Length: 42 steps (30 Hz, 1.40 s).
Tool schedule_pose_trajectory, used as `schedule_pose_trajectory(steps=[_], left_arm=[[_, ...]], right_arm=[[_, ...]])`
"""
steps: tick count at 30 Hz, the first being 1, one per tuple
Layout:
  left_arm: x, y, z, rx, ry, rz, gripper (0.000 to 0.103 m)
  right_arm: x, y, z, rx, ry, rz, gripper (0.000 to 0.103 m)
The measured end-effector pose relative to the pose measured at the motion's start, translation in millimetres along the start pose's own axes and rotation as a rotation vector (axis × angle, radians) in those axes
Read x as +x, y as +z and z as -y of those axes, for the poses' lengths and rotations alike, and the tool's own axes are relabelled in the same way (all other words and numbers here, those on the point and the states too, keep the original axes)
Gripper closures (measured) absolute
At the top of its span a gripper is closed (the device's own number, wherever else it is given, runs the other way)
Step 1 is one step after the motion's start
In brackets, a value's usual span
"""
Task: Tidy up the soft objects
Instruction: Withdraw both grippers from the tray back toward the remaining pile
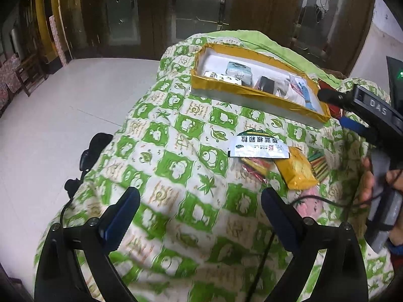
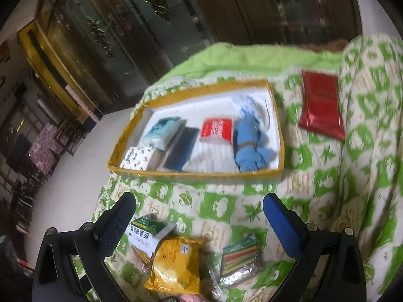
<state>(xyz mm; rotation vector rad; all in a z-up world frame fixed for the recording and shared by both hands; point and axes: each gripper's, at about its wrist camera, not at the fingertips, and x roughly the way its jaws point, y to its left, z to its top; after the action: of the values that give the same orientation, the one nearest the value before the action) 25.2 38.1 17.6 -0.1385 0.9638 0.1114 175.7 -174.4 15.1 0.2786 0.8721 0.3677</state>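
A yellow-rimmed shallow box (image 2: 196, 175) (image 1: 254, 93) sits on a green-and-white quilt (image 1: 176, 166). It holds a tissue pack (image 2: 163, 132), a red-and-white pack (image 2: 217, 129), a blue cloth bundle (image 2: 249, 146), a dark flat item (image 2: 181, 151) and a patterned pack (image 2: 137, 157). Loose on the quilt lie a white-green sachet (image 1: 257, 143) (image 2: 146, 231), a yellow packet (image 2: 173, 266) (image 1: 301, 170), a striped foil pack (image 2: 240, 259) and a red pouch (image 2: 321, 105). My left gripper (image 1: 200, 201) is open and empty above the quilt. My right gripper (image 2: 199, 207) is open and empty over the loose packets; it also shows in the left wrist view (image 1: 335, 108).
The quilt covers a raised rounded surface that drops off to a pale tiled floor (image 1: 63, 105) on the left. Dark wooden doors with glass panels (image 1: 156, 7) stand behind. Chairs (image 1: 22, 73) stand at the far left. A black cable (image 1: 327, 200) lies on the quilt.
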Motion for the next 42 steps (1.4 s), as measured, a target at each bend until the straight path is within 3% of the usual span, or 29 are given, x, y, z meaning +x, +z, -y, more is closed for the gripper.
schedule_pose_trajectory(steps=[6, 12, 20, 42], left_arm=[[-22.6, 0.6, 2.1, 0.011, 0.027, 0.027, 0.006], [-25.2, 2.0, 12.8, 0.026, 0.026, 0.026, 0.006], [-23.0, 2.4, 21.3, 0.056, 0.024, 0.021, 0.006], [-8.1, 0.6, 22.9, 0.059, 0.017, 0.001, 0.006]], right_arm=[[-21.6, 3.8, -10.1, -0.031, 0.076, 0.094, 0.001], [-28.6, -0.9, -4.2, 0.053, 0.229, 0.027, 0.001], [-32.1, -15.5, 10.8, 0.135, 0.219, -0.033, 0.001], [-30.8, -28.0, 1.8, 0.067, 0.164, -0.076, 0.001]])
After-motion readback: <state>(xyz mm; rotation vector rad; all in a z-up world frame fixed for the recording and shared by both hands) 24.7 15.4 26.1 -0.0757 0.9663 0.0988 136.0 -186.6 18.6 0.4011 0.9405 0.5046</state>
